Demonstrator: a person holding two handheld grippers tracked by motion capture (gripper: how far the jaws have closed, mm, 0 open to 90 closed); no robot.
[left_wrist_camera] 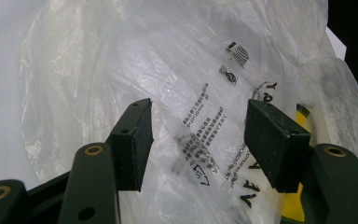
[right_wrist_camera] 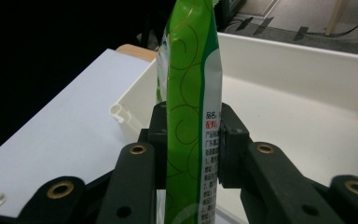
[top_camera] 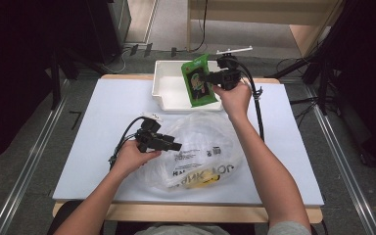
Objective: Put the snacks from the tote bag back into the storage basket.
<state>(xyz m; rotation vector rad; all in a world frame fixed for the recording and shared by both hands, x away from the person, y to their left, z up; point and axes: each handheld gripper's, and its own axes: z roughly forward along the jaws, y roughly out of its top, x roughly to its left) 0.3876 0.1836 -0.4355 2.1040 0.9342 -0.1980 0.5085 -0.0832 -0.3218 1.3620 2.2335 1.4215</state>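
One green snack packet [top_camera: 199, 81] stands upright, long axis vertical, clamped between the right gripper [top_camera: 210, 77] fingers above the white tray [top_camera: 169, 93]. Its small print is unreadable. Left gripper [top_camera: 175, 145] fingers gape over the plastic bag [top_camera: 200, 147] on the worktop [top_camera: 103, 122].

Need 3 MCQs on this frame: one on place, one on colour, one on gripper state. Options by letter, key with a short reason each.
1. Where is the green printed snack packet?
A. Over the white plastic tray
B. Inside the clear plastic bag
C. On the floor

2. What colour is the tabletop?
A. Red
B. White
C. Black

3. How does the left gripper stand?
A. Shut on the packet
B. Jaws apart over the clear bag
C. Gripping the tray rim

Key:
1 A: the right gripper holds the packet upright, clamped between its pads, above the tray.
2 B: the high view shows a white sheet surface.
3 B: the left gripper view shows a wide gap, with bag film beyond.
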